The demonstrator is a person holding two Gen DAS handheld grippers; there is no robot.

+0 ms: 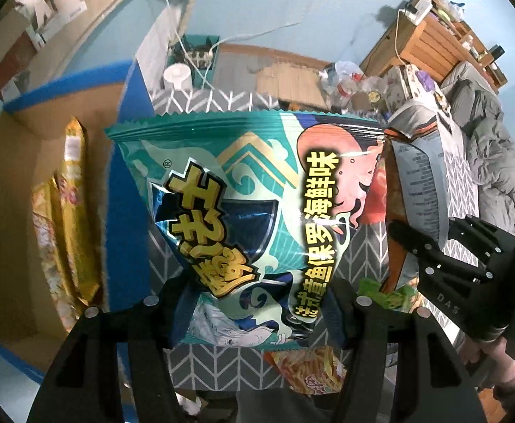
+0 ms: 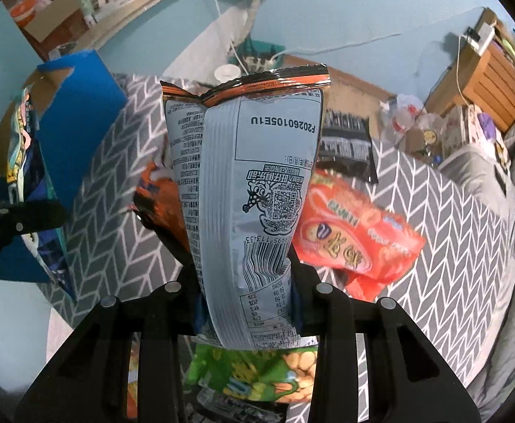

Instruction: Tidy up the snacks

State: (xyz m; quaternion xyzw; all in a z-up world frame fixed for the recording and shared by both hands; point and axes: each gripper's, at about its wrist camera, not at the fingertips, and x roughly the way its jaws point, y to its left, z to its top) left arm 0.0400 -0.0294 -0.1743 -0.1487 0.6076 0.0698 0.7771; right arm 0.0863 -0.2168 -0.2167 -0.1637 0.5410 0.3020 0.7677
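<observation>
My left gripper (image 1: pixel 257 313) is shut on a teal snack bag (image 1: pixel 243 204) with an octopus picture, lifted above the patterned bed cover. In the right wrist view that same teal snack bag (image 2: pixel 21 162) hangs at the far left beside the blue box. My right gripper (image 2: pixel 247 303) is shut on a grey-and-orange snack bag (image 2: pixel 247 183), its printed back facing the camera. From the left wrist view that grey-and-orange snack bag (image 1: pixel 416 190) hangs at the right, the right gripper's black fingers (image 1: pixel 434 246) closed on it.
An open blue cardboard box (image 1: pixel 130 176) at the left holds yellow snack packs (image 1: pixel 70 211). On the bed cover (image 2: pixel 434 246) lie a red pack (image 2: pixel 356 232), a black pack (image 2: pixel 349 148), a green pack (image 2: pixel 257 373) and a fries-print pack (image 1: pixel 310 366). Grey bedding (image 1: pixel 486 148) sits right.
</observation>
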